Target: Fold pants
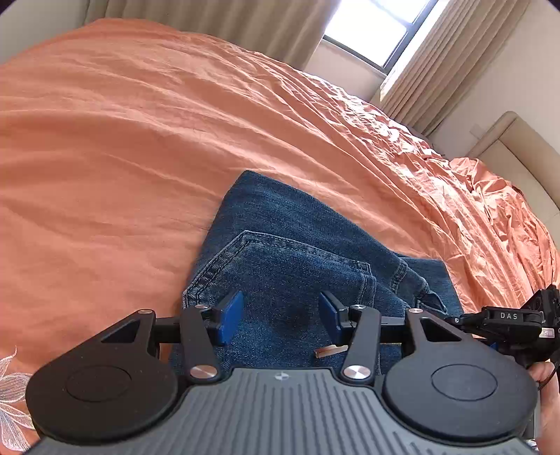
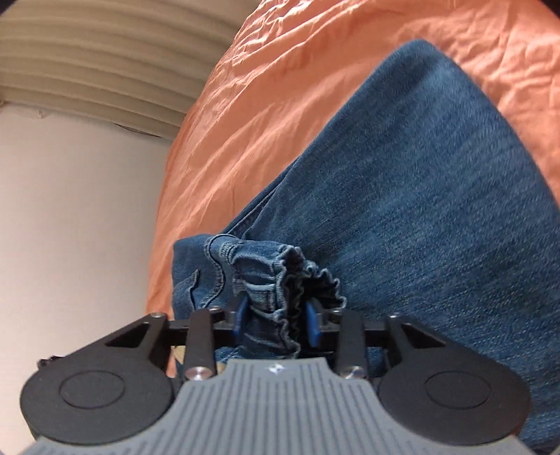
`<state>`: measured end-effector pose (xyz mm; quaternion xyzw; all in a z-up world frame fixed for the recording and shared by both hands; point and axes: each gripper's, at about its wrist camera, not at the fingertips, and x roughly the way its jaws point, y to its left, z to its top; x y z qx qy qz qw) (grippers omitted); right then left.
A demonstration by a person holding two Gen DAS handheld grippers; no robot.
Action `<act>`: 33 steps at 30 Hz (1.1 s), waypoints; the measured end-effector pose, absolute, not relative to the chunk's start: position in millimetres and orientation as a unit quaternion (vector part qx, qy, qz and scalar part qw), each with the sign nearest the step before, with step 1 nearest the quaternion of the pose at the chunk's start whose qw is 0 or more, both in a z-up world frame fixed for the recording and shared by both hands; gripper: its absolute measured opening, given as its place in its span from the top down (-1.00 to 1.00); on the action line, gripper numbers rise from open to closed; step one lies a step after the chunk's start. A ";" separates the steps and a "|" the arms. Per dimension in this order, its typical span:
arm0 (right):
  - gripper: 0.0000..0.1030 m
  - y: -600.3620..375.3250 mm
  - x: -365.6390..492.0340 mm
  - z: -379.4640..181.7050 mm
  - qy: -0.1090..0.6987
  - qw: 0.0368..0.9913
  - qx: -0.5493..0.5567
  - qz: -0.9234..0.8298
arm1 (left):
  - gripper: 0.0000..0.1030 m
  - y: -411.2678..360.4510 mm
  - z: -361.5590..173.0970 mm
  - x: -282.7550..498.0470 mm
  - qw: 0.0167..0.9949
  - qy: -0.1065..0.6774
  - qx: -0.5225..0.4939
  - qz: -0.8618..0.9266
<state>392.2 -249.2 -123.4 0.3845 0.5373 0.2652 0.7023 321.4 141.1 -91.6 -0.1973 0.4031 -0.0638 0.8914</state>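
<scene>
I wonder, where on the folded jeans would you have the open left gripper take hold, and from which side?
Grip the jeans at the near left edge by the back pocket, sliding one finger under from the bedspread side. That edge lies flat and free, while the right gripper already pinches the bunched waistband.

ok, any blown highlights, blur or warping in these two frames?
Left wrist: window blown out white, bedspread bowed by the fisheye, jeans sharp. Right wrist: evenly lit, no glare, denim weave slightly smeared, bunched waistband sharper, dark corner vignetting.
</scene>
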 end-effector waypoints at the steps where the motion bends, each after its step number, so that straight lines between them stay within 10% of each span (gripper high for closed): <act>1: 0.65 -245.2 391.3 -115.1 0.534 0.714 0.366 0.267 | -0.11 142.3 -90.1 320.1 0.892 0.401 -0.200 -0.062; 15: 0.74 -213.3 426.5 74.3 0.474 0.810 0.205 0.277 | -0.01 138.7 -27.7 301.6 0.923 0.332 -0.192 -0.038; 33: 0.64 -315.0 445.0 -84.8 0.515 0.815 0.202 0.172 | 0.30 85.8 -110.3 356.4 0.897 0.427 -0.106 -0.048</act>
